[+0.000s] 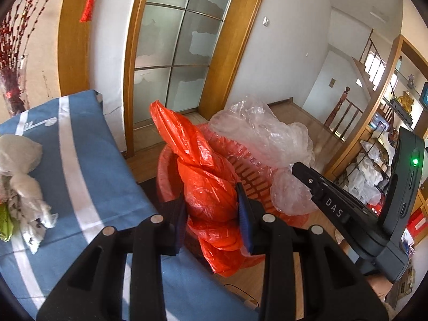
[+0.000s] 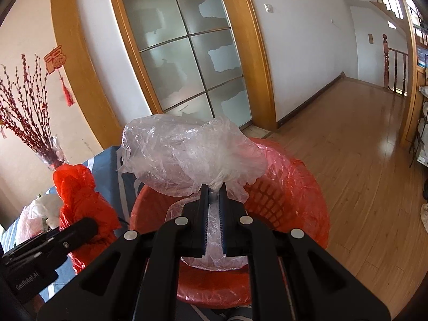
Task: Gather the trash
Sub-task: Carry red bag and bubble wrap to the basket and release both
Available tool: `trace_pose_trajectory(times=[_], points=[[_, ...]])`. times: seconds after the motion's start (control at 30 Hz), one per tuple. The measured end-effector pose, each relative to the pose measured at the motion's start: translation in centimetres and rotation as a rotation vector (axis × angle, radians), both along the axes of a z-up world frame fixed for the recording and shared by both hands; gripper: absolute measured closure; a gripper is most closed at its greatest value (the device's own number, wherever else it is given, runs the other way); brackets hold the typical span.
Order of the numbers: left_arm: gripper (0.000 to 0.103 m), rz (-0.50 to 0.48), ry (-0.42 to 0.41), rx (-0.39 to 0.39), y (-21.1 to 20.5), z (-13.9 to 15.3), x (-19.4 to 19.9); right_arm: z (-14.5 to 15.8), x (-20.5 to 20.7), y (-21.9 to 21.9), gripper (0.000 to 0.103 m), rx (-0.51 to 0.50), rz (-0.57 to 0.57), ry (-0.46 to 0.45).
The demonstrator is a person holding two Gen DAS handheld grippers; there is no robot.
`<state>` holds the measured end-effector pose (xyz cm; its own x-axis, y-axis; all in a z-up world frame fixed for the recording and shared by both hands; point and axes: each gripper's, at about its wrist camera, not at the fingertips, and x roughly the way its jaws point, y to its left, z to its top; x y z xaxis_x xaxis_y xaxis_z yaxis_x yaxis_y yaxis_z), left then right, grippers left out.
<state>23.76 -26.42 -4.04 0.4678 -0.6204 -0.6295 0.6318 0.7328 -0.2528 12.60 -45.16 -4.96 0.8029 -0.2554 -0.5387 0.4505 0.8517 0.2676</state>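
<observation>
Landmark = red basket (image 2: pixel 299 195), lined w/ red film, on the wood floor beside the blue cloth (image 1: pixel 88 160).

Far left of the basket, on the cloth: crumpled white tissue/wrapper scraps (image 1: pixel 21 171) w/ a bit of green, not yet picked up. Behind that, a vase of red twigs (image 2: pixel 50 155).

At the basket's left edge, my left gripper (image 1: pixel 211 208) is clamped on the red bag (image 1: pixel 203 176); jaws part-way apart, pads pressing the bunched middle, the twisted top sticking up above the rim.

Over the basket's opening, my right gripper (image 2: pixel 213 200) is nearly closed, pinching a thin neck of the clear bag (image 2: pixel 187 149), which balloons out above the basket; its tail hangs between the fingers toward the basket's inside.

Step, as I read it: both bags carried to the basket, about to drop. Next: lower each till it's inside the rim, then let go. The left bag looks partly outside the rim, so I'd shift it toward the basket's centre first. The clear one's light, may cling to the pads. The scraps on the cloth come after.
</observation>
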Motion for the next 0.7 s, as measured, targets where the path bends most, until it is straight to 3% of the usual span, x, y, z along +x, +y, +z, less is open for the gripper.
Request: trace_pose_trajectory(times=[0.5, 0.57, 0.7], points=[[0.065, -0.049, 0.058, 0.042, -5.0, -2.2, 1.4, -1.3, 1.1, -2.7, 0.093, 0.092, -0.027, -0.008], [0.061, -0.046, 0.066, 0.053, -5.4, -2.7, 1.7, -1.6, 1.2, -3.2, 0.090, 0.110, -0.028, -0.006], [0.047, -0.031, 0.074, 0.066, -5.1, -3.3, 1.9, -2.0, 1.0, -3.7, 0.070, 0.129, -0.028, 0.003]])
